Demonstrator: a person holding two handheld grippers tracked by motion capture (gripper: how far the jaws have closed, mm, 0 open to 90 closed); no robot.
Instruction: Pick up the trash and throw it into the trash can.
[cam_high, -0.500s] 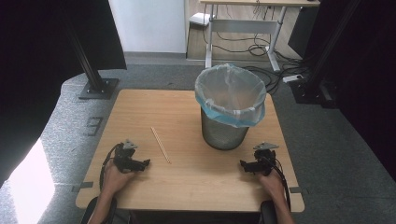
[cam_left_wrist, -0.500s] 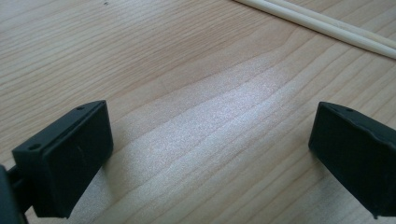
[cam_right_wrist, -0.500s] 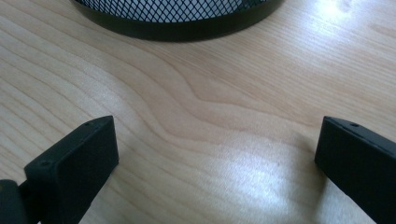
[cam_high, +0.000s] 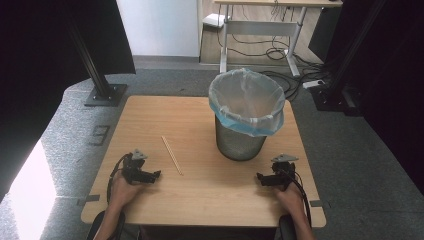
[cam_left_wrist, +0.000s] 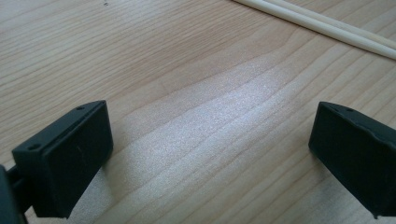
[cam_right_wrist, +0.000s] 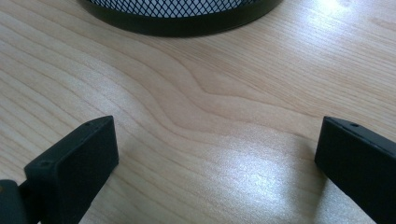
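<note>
— What sits on the wooden table?

— A black mesh bin with a clear liner stands right of centre. A pair of pale chopsticks lies left of it, well apart.

— And the grippers?

— The left gripper rests near the chopsticks, jaws spread wide, empty. The right gripper rests near the bin's base, jaws also spread, holding nothing.

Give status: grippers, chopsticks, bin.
Left gripper open, empty, beside chopsticks. Right gripper open, empty, in front of the mesh bin. Chopsticks flat on table, untouched. Nothing between them and bin.
</note>
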